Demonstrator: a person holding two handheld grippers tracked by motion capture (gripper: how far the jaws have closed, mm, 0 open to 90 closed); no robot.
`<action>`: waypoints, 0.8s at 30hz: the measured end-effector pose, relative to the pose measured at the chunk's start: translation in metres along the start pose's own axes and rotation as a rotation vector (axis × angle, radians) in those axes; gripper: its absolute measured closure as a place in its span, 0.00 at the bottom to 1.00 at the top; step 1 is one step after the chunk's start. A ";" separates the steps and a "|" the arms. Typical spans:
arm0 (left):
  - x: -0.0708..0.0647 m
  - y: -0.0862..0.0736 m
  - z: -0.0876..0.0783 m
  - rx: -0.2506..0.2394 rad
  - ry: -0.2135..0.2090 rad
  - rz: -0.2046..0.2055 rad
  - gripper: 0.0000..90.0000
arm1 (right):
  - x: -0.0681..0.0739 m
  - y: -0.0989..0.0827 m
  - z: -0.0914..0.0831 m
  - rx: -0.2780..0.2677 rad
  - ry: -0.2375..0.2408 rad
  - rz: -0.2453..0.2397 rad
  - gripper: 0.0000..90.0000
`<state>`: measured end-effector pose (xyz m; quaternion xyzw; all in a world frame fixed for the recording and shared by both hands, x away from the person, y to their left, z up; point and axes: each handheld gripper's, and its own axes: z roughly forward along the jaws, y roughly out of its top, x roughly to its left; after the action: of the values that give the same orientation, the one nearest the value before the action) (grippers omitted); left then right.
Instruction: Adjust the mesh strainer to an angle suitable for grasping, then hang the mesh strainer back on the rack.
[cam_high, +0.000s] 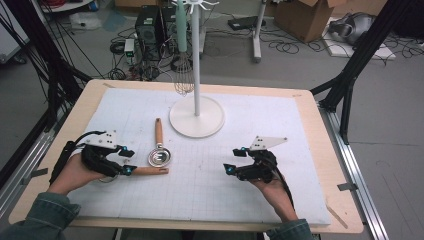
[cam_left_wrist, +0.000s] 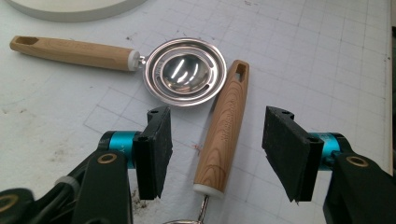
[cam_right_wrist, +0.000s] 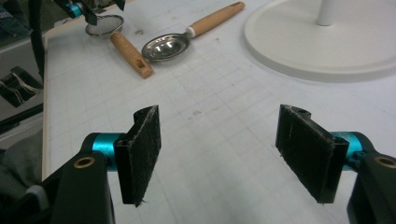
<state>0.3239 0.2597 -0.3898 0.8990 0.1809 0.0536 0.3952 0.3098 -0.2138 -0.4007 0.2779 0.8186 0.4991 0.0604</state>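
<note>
We note left gripper (cam_left_wrist: 215, 149) released, jaws astride wooden handle (cam_left_wrist: 223, 130), pads clear. Right gripper (cam_right_wrist: 224, 156) released, empty, above mat (cam_right_wrist: 224, 93). Strainer (cam_left_wrist: 186, 71) beside handle.

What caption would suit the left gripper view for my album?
Open left claw straddling a wooden handle on the gridded mat, beside a shiny slotted spoon.

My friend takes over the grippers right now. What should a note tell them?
Left gripper: open, a wooden-handled utensil lies loose between its jaws on the mat.
Right gripper: open, nothing between its jaws, away from the utensils.
Second utensil, a metal-bowled spoon, lies beside the first.
Whisk already hangs on the white stand.
Left to do, probably: hang the two utensils on the stand.
</note>
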 end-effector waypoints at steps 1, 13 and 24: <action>0.000 0.000 0.001 0.009 0.003 0.004 0.47 | -0.002 -0.002 -0.005 -0.005 -0.006 0.004 0.33; 0.001 -0.004 0.019 0.125 -0.031 0.038 0.51 | -0.009 -0.015 -0.017 -0.007 -0.038 0.021 0.31; 0.004 -0.014 0.032 0.219 -0.061 0.055 0.64 | -0.009 -0.015 -0.013 0.006 -0.030 0.020 0.31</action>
<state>0.3317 0.2476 -0.4220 0.9426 0.1490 0.0170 0.2983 0.3064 -0.2338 -0.4086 0.2937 0.8163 0.4929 0.0670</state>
